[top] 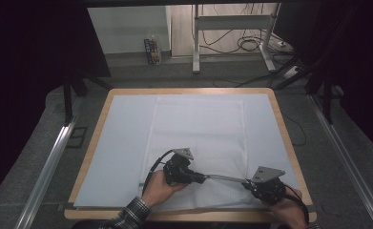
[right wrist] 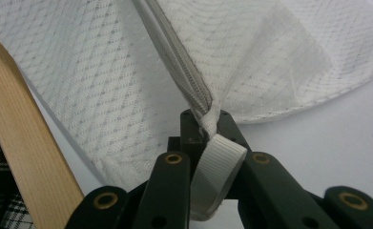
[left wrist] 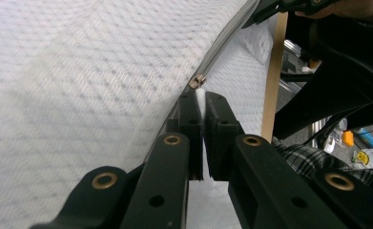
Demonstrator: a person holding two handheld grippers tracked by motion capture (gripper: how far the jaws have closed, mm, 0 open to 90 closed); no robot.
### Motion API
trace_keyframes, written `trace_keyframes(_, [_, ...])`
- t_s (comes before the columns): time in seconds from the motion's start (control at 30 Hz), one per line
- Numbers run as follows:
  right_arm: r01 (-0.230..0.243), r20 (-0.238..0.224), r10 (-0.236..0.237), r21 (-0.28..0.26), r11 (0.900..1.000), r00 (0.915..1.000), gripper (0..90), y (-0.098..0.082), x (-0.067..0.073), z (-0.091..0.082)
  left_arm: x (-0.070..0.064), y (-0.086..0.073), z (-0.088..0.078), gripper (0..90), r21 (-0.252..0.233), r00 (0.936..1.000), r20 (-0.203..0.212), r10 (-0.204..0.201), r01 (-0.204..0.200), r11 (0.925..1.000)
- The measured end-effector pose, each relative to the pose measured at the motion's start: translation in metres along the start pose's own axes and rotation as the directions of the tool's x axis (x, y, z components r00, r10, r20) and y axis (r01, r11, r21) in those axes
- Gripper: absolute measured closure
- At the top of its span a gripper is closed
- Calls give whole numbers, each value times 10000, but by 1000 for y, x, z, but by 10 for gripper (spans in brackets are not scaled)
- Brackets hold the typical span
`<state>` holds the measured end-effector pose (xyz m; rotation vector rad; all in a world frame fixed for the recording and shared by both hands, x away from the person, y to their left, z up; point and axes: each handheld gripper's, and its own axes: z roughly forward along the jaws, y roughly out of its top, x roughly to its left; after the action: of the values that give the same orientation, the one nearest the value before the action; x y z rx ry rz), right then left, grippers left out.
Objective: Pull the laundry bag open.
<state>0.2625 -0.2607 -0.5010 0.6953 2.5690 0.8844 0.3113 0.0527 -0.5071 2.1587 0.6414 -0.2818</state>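
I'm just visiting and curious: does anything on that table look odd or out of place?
Nothing spilled or damaged. The white mesh bag lies flat except at its near edge, where the left tool and right tool pull the zipper taut, puckering the mesh at the right tool.

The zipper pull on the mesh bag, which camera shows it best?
The left gripper view: the small metal zipper pull sits sharp and close just beyond the left gripper. The right gripper view shows the zipper's teeth, no pull. The high view gives just a thin grey line between the grippers.
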Motion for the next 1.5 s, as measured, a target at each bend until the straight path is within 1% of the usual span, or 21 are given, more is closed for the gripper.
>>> trace_keyframes(0.13, [91,21,-91,25,10000,10000,840,0,0,0,1,-3,-4,873,-25,9999,-102,-42,42,10000])
trace_keyframes(0.2, [91,40,-91,45,9999,10000,840,0,0,0,1,-4,-6,873,-14,10000,-93,9,-9,10000])
trace_keyframes(0.23, [96,23,-96,28,9999,10000,840,0,0,0,0,-5,-7,873,-48,9999,-141,-32,32,10000])
trace_keyframes(0.3, [117,27,-117,26,9999,9999,840,0,0,0,-1,-6,-8,873,52,9995,-299,60,-59,10000])
trace_keyframes(0.37, [69,74,-69,19,10000,9999,840,0,0,0,0,-8,-9,873,28,9996,-287,45,-44,10000])
trace_keyframes(0.4, [56,57,-56,9,10000,10000,840,0,0,0,0,-9,-10,873,-34,9996,-267,-33,32,10000])
trace_keyframes(0.47, [77,37,-77,25,10000,10000,840,0,0,0,1,-10,-13,873,-22,9995,-298,-38,37,10000])
trace_keyframes(0.5, [93,66,-93,54,9999,9999,840,0,0,0,2,-11,-15,873,-61,9997,-244,-69,68,10000])
trace_keyframes(0.67, [17,48,-17,33,10000,10000,840,0,0,0,2,-16,-20,873,-108,9991,-399,-147,143,9998])
trace_keyframes(0.7, [-3,44,3,54,10000,10000,840,0,0,1,2,-17,-21,873,-57,9989,-460,-92,90,9999])
trace_keyframes(0.8, [-5,-1,5,151,9999,10000,840,-1,0,2,2,-20,-24,873,-64,9981,-602,-129,125,9999])
trace_keyframes(0.83, [-57,7,56,198,9998,10000,840,-1,0,3,2,-21,-25,873,-115,9979,-611,-197,191,9998])
trace_keyframes(0.97, [-32,-5,32,262,9997,10000,841,-2,-1,4,3,-24,-29,873,-117,9977,-640,-211,203,9997])
trace_keyframes(1.03, [-40,21,40,370,9993,10000,841,-2,0,5,3,-26,-30,873,-174,9973,-665,-295,284,9994])
trace_keyframes(1.1, [-53,23,52,443,9990,10000,841,-2,-1,6,4,-27,-33,873,-193,9973,-682,-288,275,9994])
trace_keyframes(1.17, [-34,12,34,438,9990,10000,841,-3,-1,6,4,-28,-35,873,-267,9966,-740,-351,332,9991])
trace_keyframes(1.27, [-126,39,124,447,9989,9999,841,-3,-2,6,5,-30,-40,873,-293,9960,-806,-380,357,9989])
trace_keyframes(1.5, [-146,36,145,402,9991,9999,841,-3,-2,6,7,-38,-50,872,-487,9944,-873,-597,556,9973])
